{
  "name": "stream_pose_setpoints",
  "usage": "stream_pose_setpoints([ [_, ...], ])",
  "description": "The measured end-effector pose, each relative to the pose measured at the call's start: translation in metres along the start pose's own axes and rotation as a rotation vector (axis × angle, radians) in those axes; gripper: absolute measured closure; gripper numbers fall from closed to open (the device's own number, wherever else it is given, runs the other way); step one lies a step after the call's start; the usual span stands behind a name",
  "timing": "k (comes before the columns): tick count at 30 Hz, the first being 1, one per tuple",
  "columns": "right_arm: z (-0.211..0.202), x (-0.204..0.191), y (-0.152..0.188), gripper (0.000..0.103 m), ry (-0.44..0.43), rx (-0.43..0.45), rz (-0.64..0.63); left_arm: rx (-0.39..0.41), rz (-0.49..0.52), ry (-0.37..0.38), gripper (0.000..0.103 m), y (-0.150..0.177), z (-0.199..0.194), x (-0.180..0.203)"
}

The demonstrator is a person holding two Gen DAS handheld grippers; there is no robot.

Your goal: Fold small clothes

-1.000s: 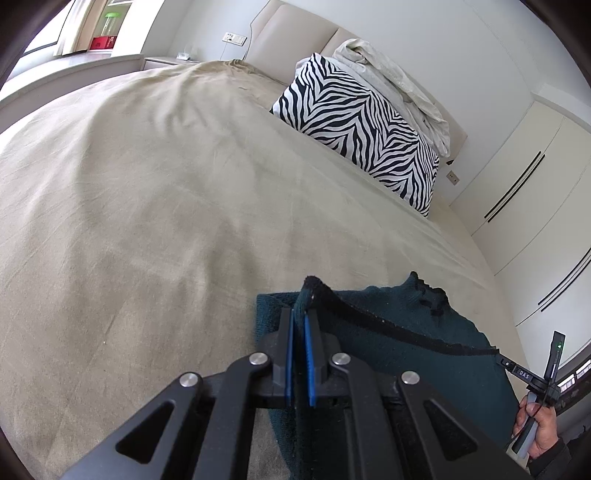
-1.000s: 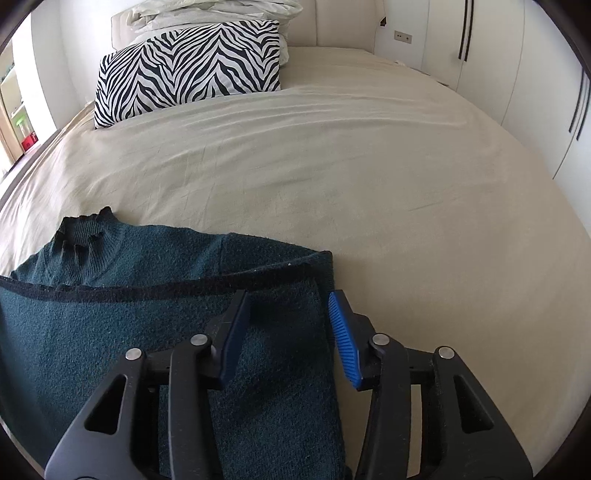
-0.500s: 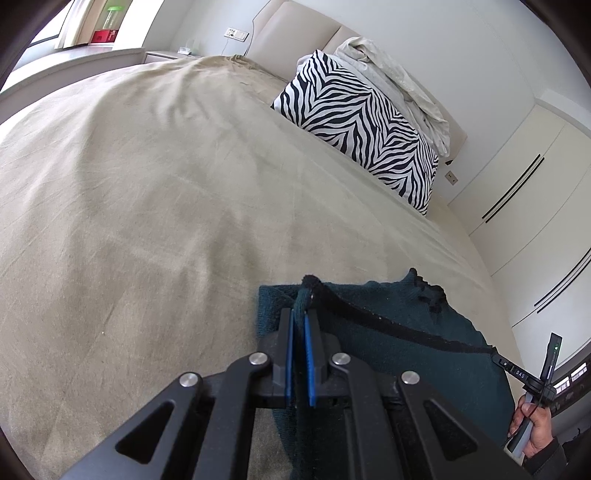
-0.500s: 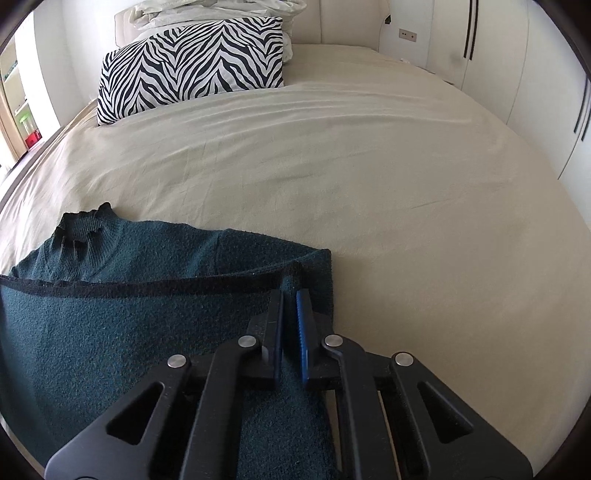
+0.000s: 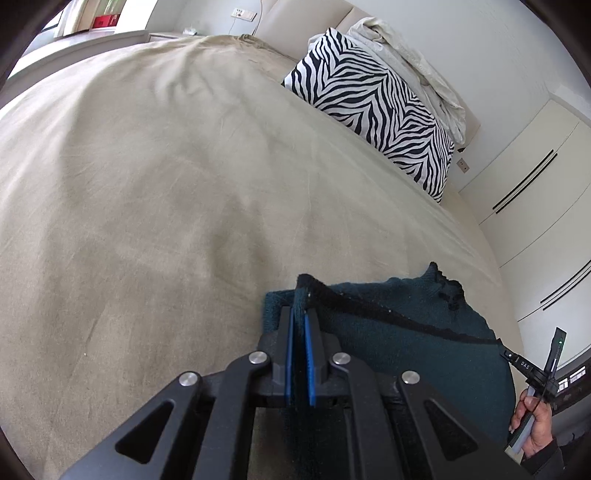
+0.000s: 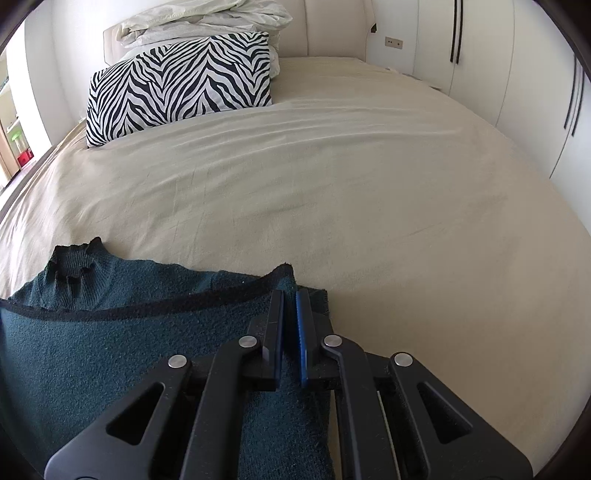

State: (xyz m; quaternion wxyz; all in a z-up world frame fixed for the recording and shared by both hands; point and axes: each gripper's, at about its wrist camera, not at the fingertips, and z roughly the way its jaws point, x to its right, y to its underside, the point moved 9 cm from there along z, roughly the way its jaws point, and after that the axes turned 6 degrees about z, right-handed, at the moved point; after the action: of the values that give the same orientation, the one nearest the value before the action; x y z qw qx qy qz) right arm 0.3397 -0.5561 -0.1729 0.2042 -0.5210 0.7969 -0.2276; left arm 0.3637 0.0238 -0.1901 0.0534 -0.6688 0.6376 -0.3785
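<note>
Teal sweater (image 6: 110,350); person's hand (image 5: 533,421) left-view only

1. Your left gripper (image 5: 300,317) pinches the black-trimmed edge of the dark teal knitted sweater (image 5: 406,354).
2. It lies on the beige bedsheet (image 5: 166,184).
3. A zebra-striped pillow (image 5: 373,114) sits beyond.

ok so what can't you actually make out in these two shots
- Sweater: its lower part runs off the bottom and left edges of the right wrist view, and the left wrist view hides it behind the left hand-held gripper.
- Cloth pinched in the right hand-held gripper: the fingers cover how many layers are held.
- Right hand: cut off by the left wrist view's edge.
- Items on the sill, left wrist view: too small to identify.
</note>
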Motion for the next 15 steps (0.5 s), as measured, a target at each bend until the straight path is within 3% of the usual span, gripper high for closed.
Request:
stream_pose_setpoints([
  [1,0.011,0.003,0.007,0.097,-0.007,-0.052,0.022,0.01,-0.002,0.004,0.093,-0.001,-0.002,0.0],
  [2,0.013,0.006,0.01,0.097,-0.018,-0.053,0.039,0.011,-0.003,0.016,0.093,-0.001,-0.005,0.001],
  [5,0.002,0.011,0.013,0.095,-0.036,-0.038,0.078,0.036,-0.004,0.023,0.079,-0.005,-0.019,0.001],
  [7,-0.006,0.015,0.017,0.093,-0.033,-0.035,0.091,0.082,-0.01,-0.03,0.049,-0.009,-0.035,-0.005],
  [11,-0.031,0.019,0.026,0.092,-0.009,0.007,0.066,0.121,-0.012,-0.029,0.048,-0.005,-0.057,-0.004],
  [15,-0.058,0.016,0.038,0.092,-0.032,0.045,0.044,0.127,0.128,-0.054,0.048,0.015,-0.071,0.027],
])
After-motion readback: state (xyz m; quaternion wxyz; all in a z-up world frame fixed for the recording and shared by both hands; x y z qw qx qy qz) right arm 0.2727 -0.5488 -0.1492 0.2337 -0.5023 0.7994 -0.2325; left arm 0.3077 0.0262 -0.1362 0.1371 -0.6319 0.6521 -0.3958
